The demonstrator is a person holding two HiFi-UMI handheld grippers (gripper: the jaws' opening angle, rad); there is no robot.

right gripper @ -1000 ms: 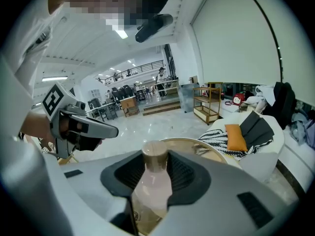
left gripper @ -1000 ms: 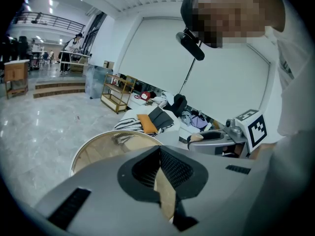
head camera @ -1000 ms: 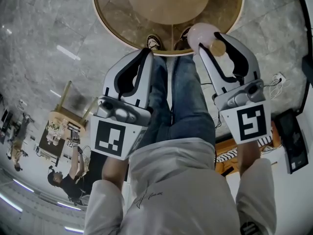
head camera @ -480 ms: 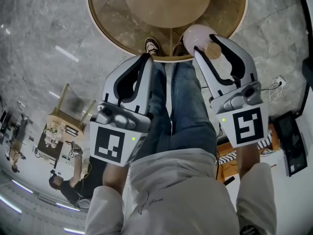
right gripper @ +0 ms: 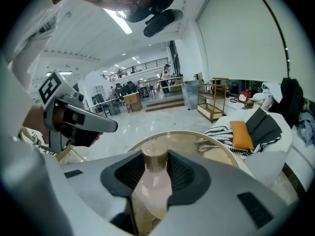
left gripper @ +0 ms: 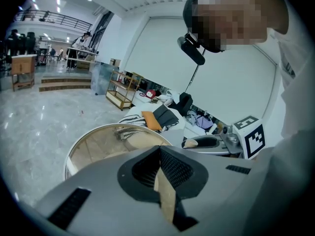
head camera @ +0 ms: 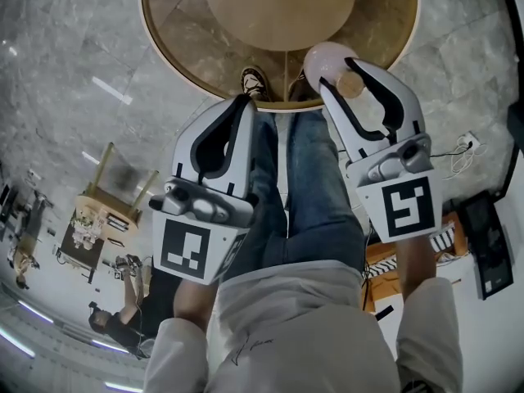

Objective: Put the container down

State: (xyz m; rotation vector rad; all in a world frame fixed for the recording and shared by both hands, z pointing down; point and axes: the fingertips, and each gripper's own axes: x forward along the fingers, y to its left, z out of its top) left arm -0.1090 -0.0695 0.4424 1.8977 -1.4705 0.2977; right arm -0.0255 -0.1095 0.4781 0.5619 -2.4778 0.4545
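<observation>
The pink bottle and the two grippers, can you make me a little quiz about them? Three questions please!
1. Pick one: the right hand-held gripper is shut on A) the pink container, B) a cup, C) nothing.
2. True or false: the left hand-held gripper has its jaws wide apart.
3. Fill in: the table in front of the person is ____ in shape.

Key: 1 A. 2 False: its jaws are together with nothing between them. 3 round.
</observation>
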